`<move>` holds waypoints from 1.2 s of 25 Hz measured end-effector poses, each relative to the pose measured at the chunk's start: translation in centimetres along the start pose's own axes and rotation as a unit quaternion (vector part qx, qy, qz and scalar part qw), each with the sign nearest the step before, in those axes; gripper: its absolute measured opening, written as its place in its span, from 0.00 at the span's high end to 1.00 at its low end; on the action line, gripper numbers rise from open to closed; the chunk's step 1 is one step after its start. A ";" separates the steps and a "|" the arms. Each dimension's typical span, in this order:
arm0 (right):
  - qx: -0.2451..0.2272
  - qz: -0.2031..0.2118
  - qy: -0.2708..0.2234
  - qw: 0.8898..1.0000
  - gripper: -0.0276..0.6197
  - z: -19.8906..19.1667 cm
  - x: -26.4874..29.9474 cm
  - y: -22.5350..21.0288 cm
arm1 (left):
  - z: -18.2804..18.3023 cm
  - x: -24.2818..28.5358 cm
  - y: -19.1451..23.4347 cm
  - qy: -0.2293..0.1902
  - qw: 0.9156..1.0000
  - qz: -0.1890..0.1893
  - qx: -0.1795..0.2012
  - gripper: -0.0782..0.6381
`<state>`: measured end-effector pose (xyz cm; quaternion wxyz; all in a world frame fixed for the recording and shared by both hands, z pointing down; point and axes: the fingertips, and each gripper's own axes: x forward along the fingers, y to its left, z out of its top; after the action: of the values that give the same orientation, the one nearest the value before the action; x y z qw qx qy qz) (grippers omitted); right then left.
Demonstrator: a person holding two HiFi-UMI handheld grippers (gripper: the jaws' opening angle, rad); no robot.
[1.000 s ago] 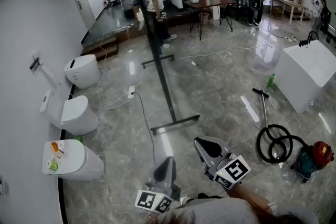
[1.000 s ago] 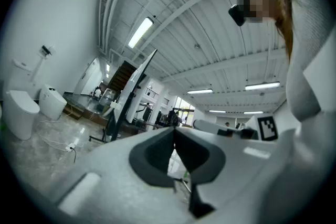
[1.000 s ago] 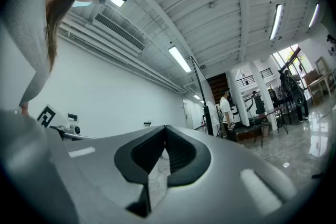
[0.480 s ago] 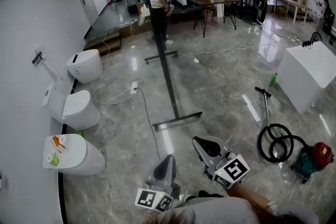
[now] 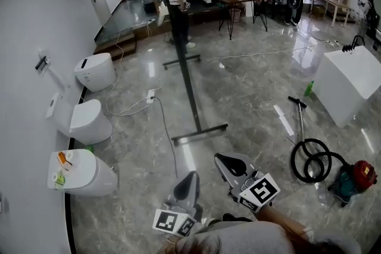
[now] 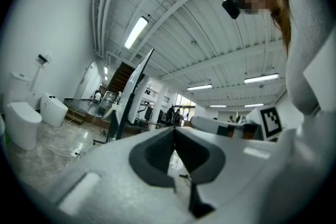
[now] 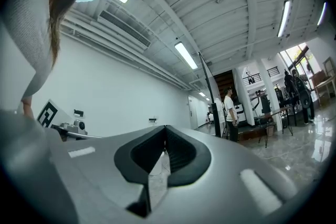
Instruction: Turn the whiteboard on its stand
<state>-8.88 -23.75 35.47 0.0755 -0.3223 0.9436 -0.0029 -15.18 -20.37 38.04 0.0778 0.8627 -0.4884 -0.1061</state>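
**Both claws empty, whiteboard still out of reach**

The tall dark-framed whiteboard (image 5: 185,68) on its black two-footed stand (image 5: 199,134) stands edge-on in the open floor, well apart from the person. The grey left gripper (image 5: 189,178) and grey right gripper (image 5: 222,159) are held near the body, jaws pressed together on nothing. It seems best to walk up first, open one claw, grip the frame's outer edge and swing it slowly, avoiding the thin white cable (image 5: 169,135) beside the near foot.
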 end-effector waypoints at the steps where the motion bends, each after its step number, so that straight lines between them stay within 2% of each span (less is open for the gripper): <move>1: 0.001 0.002 0.001 1.000 0.95 0.0 -0.1 -0.1 | 0.0 0.2 -0.2 0.000 1.000 0.000 0.001 0.89; 13: 0.007 0.020 -0.002 1.000 0.95 -0.4 -0.6 -3.0 | -0.8 3.0 -1.1 0.000 1.000 0.015 0.010 0.89; 22: 0.005 0.060 0.008 0.998 0.95 -1.2 -0.1 -2.9 | -1.1 3.8 -1.2 -0.009 0.999 0.044 0.013 0.89; 25: -0.009 0.073 0.007 0.997 0.95 -1.2 0.6 -3.0 | -0.7 4.3 -0.6 -0.016 0.998 0.050 0.021 0.89; 30: -0.034 0.068 -0.015 0.997 0.95 -0.3 1.9 -4.1 | -0.5 5.9 0.6 -0.013 0.999 0.043 0.026 0.89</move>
<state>-7.93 -28.22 35.72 0.0781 -0.2595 0.9618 0.0392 -12.62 -25.75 38.07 0.0533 0.8411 -0.5287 -0.1006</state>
